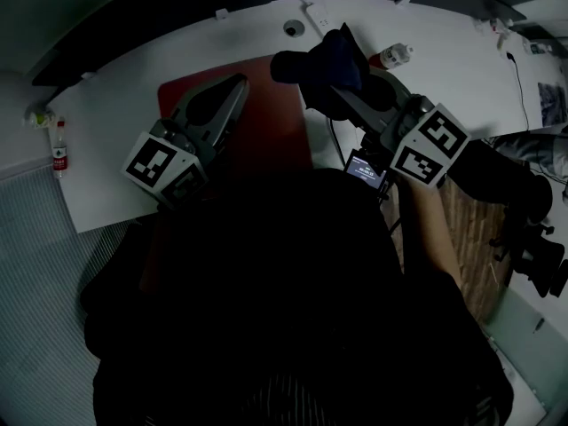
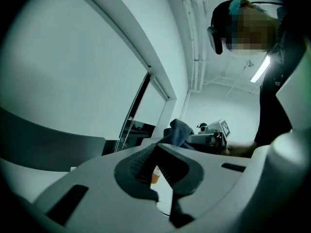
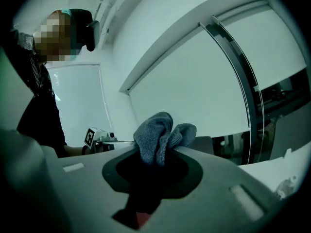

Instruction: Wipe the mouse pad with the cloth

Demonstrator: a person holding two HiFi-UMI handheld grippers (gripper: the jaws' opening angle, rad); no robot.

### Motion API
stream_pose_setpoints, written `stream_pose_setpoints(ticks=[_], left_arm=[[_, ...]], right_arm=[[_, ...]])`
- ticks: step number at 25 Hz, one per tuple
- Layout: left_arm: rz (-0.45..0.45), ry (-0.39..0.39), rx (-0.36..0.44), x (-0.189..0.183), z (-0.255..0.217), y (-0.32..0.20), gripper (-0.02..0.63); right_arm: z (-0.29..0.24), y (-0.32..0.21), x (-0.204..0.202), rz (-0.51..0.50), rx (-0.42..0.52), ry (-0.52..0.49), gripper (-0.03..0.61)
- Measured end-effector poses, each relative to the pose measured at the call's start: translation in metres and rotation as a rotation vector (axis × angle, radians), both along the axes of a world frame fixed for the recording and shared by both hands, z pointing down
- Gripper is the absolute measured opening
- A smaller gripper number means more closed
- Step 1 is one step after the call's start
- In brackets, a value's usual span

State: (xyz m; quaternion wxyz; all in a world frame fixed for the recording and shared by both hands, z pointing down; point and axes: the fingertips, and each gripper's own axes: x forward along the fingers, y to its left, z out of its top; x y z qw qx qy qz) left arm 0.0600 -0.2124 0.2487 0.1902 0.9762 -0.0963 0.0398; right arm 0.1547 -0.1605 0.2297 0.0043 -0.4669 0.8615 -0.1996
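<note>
The cloth [image 3: 158, 135] is a fuzzy grey-blue bundle, bunched up and sticking out above your right gripper [image 3: 160, 155], whose jaws are clamped on it. You hold it over the white table [image 1: 115, 149], by the right edge of the dark red mouse pad [image 1: 275, 131]. A small red-capped bottle [image 1: 393, 56] sits on the table just beyond; its contents can't be made out. Your left gripper [image 1: 235, 85] hovers over the pad's far left part, jaws closed tip to tip on nothing. Both grippers tilt upward, away from you.
</note>
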Motion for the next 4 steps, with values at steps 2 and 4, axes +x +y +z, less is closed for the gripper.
stream_pose_setpoints(ticks=[2, 4], left_arm=[[0.008, -0.009, -0.014, -0.0024, 0.0033, 0.0045, 0.008], [0.013, -0.016, -0.024, -0.0054, 0.0042, 0.0057, 0.006]], right_arm=[[0.0001, 0.002, -0.0039, -0.004, -0.004, 0.005, 0.077], [-0.0012, 0.0006, -0.0083, -0.01, -0.005, 0.007, 0.077]])
